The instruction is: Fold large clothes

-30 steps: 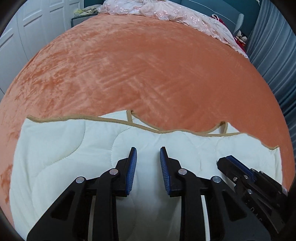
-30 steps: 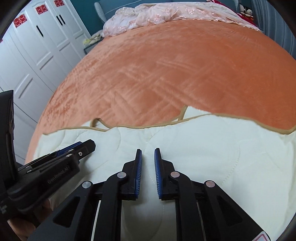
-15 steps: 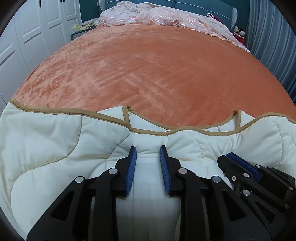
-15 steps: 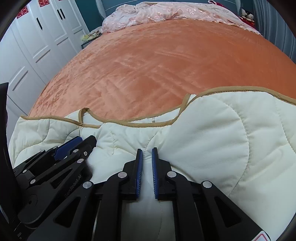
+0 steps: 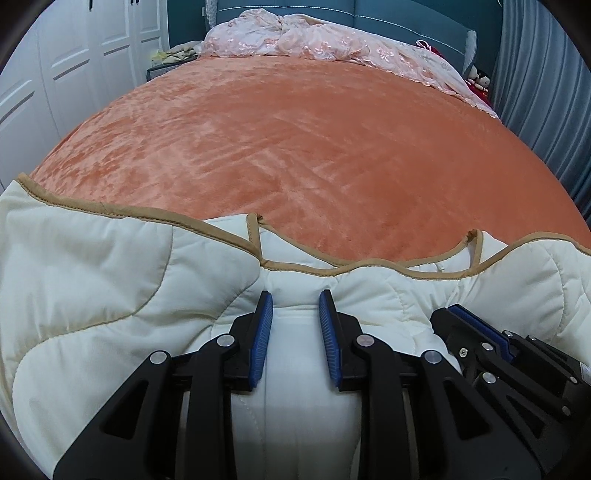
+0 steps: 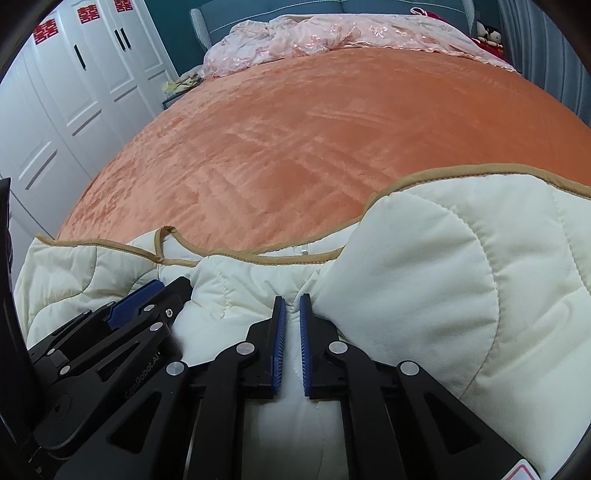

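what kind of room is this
Most likely a bedroom: a large bed under an orange bedspread, a padded teal headboard with crumpled pink bedding against it, and white wardrobe doors along one side.

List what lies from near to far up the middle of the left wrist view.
left gripper closed on a fold of the cream quilted garment → tan trim along its far edge → orange bedspread → pink lace bedding → teal headboard.

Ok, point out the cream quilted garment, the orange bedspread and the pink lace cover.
cream quilted garment (image 5: 92,280), left wrist view, quilted panel.
orange bedspread (image 5: 295,140), left wrist view, bare middle.
pink lace cover (image 6: 295,40), right wrist view, bunched middle.
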`<state>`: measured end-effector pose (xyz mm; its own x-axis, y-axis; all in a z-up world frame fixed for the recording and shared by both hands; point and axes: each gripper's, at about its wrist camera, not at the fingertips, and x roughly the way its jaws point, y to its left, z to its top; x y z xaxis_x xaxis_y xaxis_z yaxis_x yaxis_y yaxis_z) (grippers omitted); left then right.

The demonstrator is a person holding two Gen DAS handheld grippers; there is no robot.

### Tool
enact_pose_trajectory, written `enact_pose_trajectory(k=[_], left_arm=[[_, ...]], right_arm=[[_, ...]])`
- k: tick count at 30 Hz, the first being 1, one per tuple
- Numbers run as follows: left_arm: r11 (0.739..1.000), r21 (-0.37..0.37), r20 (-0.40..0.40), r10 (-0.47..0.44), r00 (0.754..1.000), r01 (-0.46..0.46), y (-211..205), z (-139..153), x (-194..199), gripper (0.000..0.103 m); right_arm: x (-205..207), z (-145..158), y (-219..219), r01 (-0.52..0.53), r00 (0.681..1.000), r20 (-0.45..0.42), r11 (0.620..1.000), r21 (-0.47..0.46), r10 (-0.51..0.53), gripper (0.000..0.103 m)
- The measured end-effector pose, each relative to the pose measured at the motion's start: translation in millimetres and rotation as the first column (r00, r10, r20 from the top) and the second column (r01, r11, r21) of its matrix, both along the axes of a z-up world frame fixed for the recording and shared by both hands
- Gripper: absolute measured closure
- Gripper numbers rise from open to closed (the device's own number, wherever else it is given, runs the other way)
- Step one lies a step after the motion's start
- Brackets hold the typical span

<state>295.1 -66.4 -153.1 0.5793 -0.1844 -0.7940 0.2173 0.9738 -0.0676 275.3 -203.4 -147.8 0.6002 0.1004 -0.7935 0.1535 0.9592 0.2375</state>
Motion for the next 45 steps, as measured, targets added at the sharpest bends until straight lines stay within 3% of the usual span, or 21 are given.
enact_pose_trajectory(k=[7, 10, 11, 13, 16, 18, 21, 24, 28, 33, 35, 37, 40, 43, 45], left_arm=[[1.000, 0.017, -0.005, 0.008, 1.000, -0.007, -3, 3, 1, 0.078], [0.999, 0.032, -0.038, 0.013, 0.999, -0.011, 3, 21, -2, 0.075], [0.999, 0.015, -0.034, 0.046, 0.998, -0.046, 16, 35, -8, 0.075], [0.995, -0.044, -0.019, 0.086, 0.996, -0.087, 48, 60, -27, 0.075], [0.984, -0.079, -0.053, 0.153, 0.987, -0.157, 105, 84, -64, 0.067], [0.972, -0.095, -0.093, 0.205, 0.974, -0.214, 140, 89, -88, 0.063], [0.946, -0.100, -0.144, 0.292, 0.946, -0.307, 186, 87, -121, 0.060], [0.913, -0.152, -0.176, 0.351, 0.920, -0.378, 218, 84, -146, 0.056], [0.898, -0.158, -0.209, 0.375, 0.903, -0.410, 232, 77, -162, 0.055], [0.856, -0.221, -0.286, 0.402, 0.870, -0.468, 239, 66, -182, 0.046], [0.858, -0.233, -0.327, 0.375, 0.868, -0.459, 236, 54, -178, 0.046], [0.843, -0.288, -0.348, 0.351, 0.869, -0.455, 236, 46, -173, 0.045], [0.816, -0.340, -0.375, 0.338, 0.863, -0.467, 233, 33, -162, 0.036], [0.813, -0.332, -0.378, 0.350, 0.857, -0.478, 227, 27, -153, 0.036], [0.824, -0.322, -0.365, 0.346, 0.864, -0.466, 221, 31, -149, 0.044]], right_arm=[[2, 2, -4, 0.014, 1.000, 0.008, 1.000, 0.016, -0.014, 0.101], [-10, 28, -11, 0.100, 0.995, 0.021, 0.995, -0.027, -0.099, 0.099], [-23, 46, -15, 0.144, 0.988, 0.068, 0.989, -0.036, -0.142, 0.090], [-52, 77, -18, 0.136, 0.983, 0.128, 0.990, -0.032, -0.130, 0.089], [-90, 95, -8, 0.071, 0.994, 0.090, 0.996, -0.045, -0.067, 0.089], [-112, 90, 2, 0.027, 0.999, 0.029, 1.000, 0.010, -0.027, 0.089], [-135, 80, 24, -0.017, 0.999, -0.027, 0.999, 0.033, 0.018, 0.089], [-147, 66, 46, -0.041, 0.997, -0.064, 0.997, 0.063, 0.045, 0.089], [-154, 51, 63, -0.046, 0.995, -0.089, 0.998, 0.052, 0.050, 0.089], [-160, 49, 65, -0.036, 0.994, -0.101, 0.997, 0.073, 0.043, 0.089], [-160, 47, 68, -0.050, 0.992, -0.110, 0.997, 0.062, 0.057, 0.089], [-160, 42, 72, -0.068, 0.990, -0.121, 0.997, 0.035, 0.072, 0.089], [-161, 39, 70, -0.068, 0.990, -0.120, 0.997, 0.040, 0.073, 0.089], [-163, 44, 68, -0.061, 0.989, -0.130, 0.996, 0.060, 0.068, 0.090], [-169, 48, 71, -0.070, 0.987, -0.136, 0.995, 0.072, 0.080, 0.092]])
